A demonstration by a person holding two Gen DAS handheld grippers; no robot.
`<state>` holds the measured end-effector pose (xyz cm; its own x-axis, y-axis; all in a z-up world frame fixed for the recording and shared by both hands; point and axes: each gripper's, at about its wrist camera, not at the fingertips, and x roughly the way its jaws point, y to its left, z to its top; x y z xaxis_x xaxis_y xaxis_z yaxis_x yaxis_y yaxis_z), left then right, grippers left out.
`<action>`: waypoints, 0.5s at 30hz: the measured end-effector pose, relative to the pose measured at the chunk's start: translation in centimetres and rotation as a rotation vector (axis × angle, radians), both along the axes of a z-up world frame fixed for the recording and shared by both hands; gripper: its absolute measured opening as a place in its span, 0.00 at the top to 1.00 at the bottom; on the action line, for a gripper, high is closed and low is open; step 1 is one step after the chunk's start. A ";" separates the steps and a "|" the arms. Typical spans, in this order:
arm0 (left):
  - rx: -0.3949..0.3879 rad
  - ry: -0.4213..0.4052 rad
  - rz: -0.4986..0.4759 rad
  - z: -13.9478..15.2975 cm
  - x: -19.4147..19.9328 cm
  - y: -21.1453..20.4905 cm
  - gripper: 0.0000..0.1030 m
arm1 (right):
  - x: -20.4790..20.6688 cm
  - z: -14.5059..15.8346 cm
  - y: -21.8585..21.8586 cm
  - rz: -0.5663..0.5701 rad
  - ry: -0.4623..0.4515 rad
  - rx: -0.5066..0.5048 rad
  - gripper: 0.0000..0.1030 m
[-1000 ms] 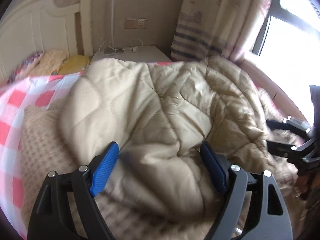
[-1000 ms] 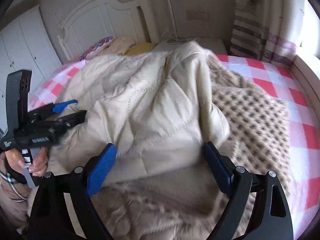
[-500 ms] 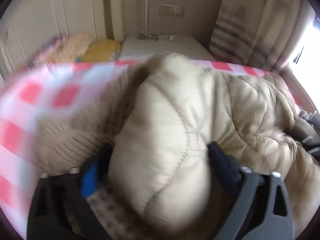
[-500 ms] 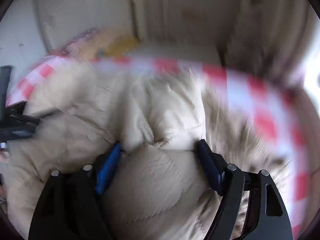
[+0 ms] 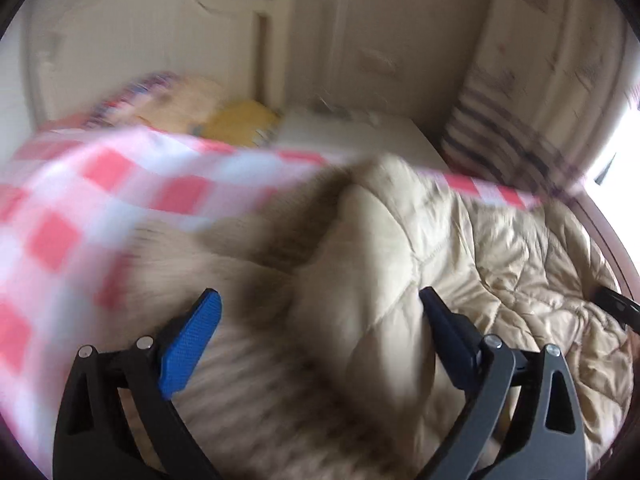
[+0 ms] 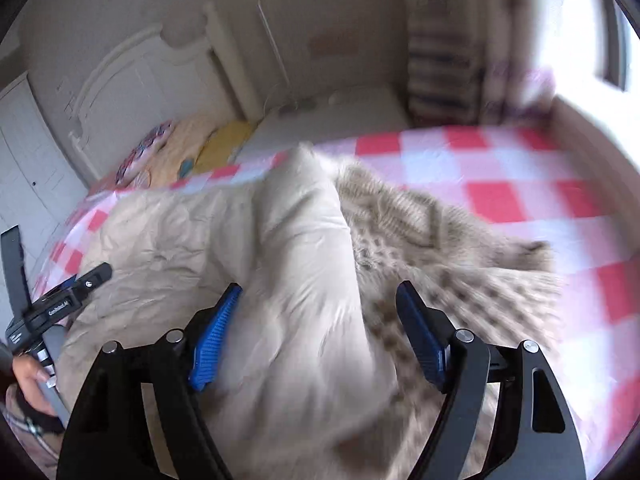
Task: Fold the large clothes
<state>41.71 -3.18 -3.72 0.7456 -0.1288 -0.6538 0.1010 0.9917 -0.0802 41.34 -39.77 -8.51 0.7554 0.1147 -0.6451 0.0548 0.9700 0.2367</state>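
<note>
A large beige quilted coat (image 5: 472,264) with a spotted fleece lining (image 6: 432,240) lies bunched on a bed with a red-and-white checked sheet (image 6: 500,168). My left gripper (image 5: 320,320) is open, its blue-padded fingers on either side of a raised fold of the coat. My right gripper (image 6: 320,320) is open too, with a padded ridge of the coat (image 6: 304,240) between its fingers, touching neither pad clearly. The left gripper also shows at the left edge of the right wrist view (image 6: 68,296). Both views are blurred by motion.
A white headboard (image 6: 132,76) and pillows (image 6: 188,152) stand at the far end of the bed. A white nightstand (image 6: 332,116) sits beside it. A striped curtain (image 5: 520,80) and a bright window (image 6: 580,32) are at the right.
Both grippers have swung over the coat and the view has shifted toward the headboard. The coat has been pushed into a raised fold. The right gripper's jaws look somewhat narrower than a second ago.
</note>
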 end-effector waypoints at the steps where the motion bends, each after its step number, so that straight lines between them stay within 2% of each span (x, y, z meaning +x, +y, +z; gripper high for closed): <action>1: 0.019 -0.047 0.020 0.9 -1.3 -0.1 0.07 | -1.1 0.9 0.6 0.008 -0.039 -0.016 0.25; 4: 0.044 -0.149 -0.020 2.9 -5.4 -1.6 0.06 | -4.6 3.1 3.8 0.085 -0.156 -0.094 0.21; 5: 0.054 -0.157 -0.045 3.0 -6.1 -2.3 0.05 | -5.1 3.1 4.8 0.120 -0.170 -0.121 0.16; 6: 0.101 -0.152 -0.089 2.4 -6.9 -3.9 0.04 | -5.2 2.6 6.0 0.154 -0.160 -0.165 0.16; 7: 0.155 -0.140 -0.112 1.5 -7.1 -5.1 0.04 | -4.9 1.8 6.7 0.168 -0.120 -0.203 0.16; 9: 0.274 -0.076 -0.130 -1.3 -6.7 -7.1 0.03 | -3.2 -2.1 7.3 0.158 0.050 -0.283 0.15; 10: 0.288 0.019 -0.152 -2.8 -5.6 -7.5 0.02 | -2.6 -4.2 6.5 0.154 0.078 -0.235 0.12; 11: 0.208 0.044 -0.149 -2.5 -4.9 -6.4 0.02 | -2.6 -4.0 5.5 0.154 0.071 -0.164 0.12; 12: 0.160 0.053 -0.131 -2.3 -4.3 -5.5 0.02 | -2.9 -3.5 4.8 0.143 0.060 -0.132 0.12; 15: 0.085 0.094 -0.119 -2.7 -3.1 -4.3 0.02 | -3.7 -3.6 4.5 0.138 0.050 -0.148 0.12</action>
